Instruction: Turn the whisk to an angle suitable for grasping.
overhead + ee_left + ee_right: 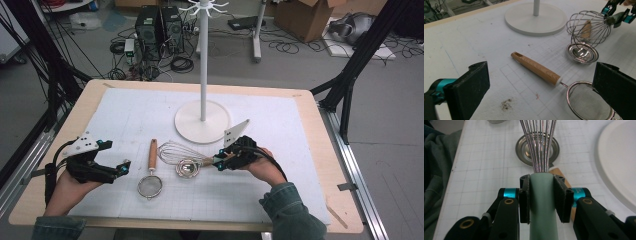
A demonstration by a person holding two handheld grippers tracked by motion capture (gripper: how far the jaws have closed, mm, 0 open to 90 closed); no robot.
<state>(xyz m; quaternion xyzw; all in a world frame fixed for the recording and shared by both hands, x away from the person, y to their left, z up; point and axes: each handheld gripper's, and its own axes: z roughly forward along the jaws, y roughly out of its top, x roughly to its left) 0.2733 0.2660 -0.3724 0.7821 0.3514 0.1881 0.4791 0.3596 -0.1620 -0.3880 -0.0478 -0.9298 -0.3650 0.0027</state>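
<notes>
Whisk (180, 153) is the thing in play, lying low over the mat just in front of the white stand base (202, 121), with the right gripper (542, 200) pinching its pale green handle between both pads. Looks light and springy to me: the wire loops would flex if squeezed, so the stiff handle is the place to grab, and that smooth plastic might twist in the pads. Left gripper (541, 92) sits nearest, jaws spread wide with nothing between them, well left of the base. Between it and the base lies a strainer (589, 102) with a wooden handle. The left gripper view shows a small steel ladle bowl (582, 52) under the wires, plus a second wooden handle behind them; from above that's hard to read.
</notes>
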